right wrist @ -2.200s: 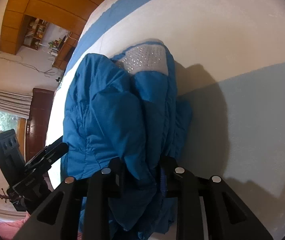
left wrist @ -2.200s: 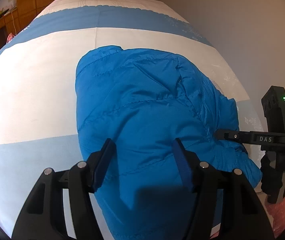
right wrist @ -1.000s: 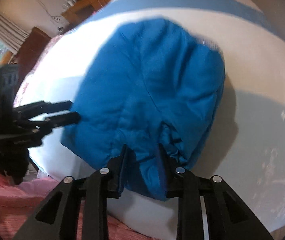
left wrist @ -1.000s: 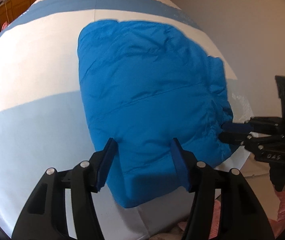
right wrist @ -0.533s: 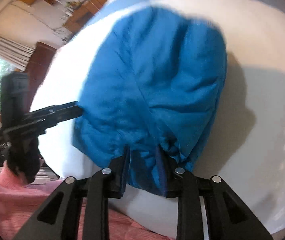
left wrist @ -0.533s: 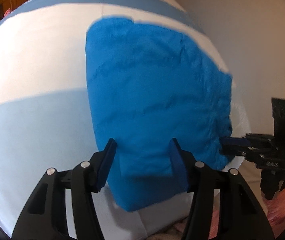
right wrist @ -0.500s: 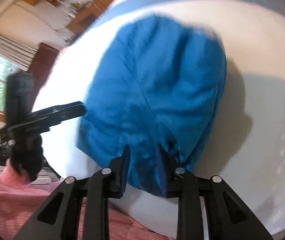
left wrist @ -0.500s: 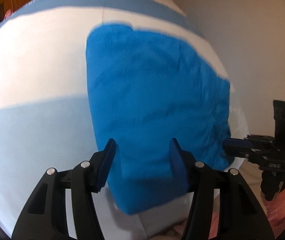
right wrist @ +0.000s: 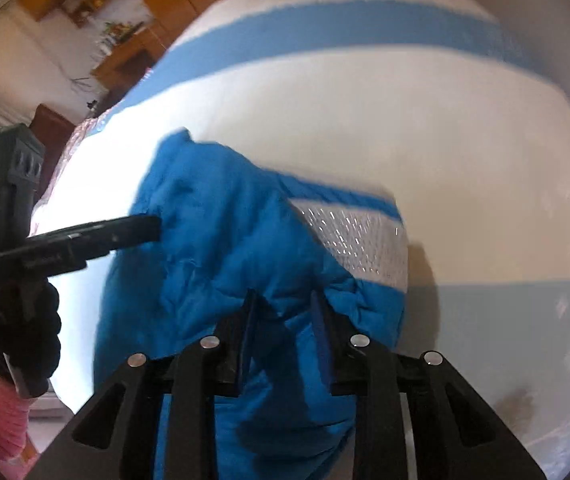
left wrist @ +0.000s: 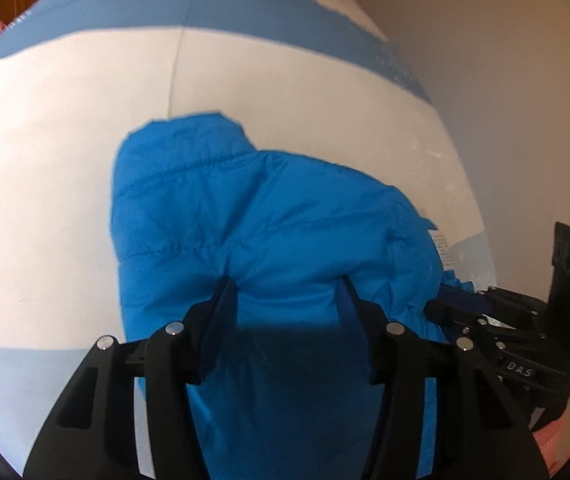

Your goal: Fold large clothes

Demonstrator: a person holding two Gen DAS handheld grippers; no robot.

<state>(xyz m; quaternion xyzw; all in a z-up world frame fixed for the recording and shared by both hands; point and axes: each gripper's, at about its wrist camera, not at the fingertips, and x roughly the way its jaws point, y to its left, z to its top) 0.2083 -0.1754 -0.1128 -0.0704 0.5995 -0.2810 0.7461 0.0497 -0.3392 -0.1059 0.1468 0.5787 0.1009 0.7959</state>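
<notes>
- Blue jacket point(left wrist: 277, 232) bunched on bed point(left wrist: 65, 168), fold mid-way, not flat.
- Left gripper point(left wrist: 287, 300) clenched on jacket's near edge.
- Right gripper point(right wrist: 285, 312) likewise gripping its hem beside it.

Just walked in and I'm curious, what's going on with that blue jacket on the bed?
A person is folding a blue puffy jacket on a bed with a white and blue striped cover, using a handheld tool in each hand. The left tool and the right tool each pinch the jacket's near edge. The near part looks lifted and bunched, its sparkly white lining showing, while the far part rests on the bed.
</notes>
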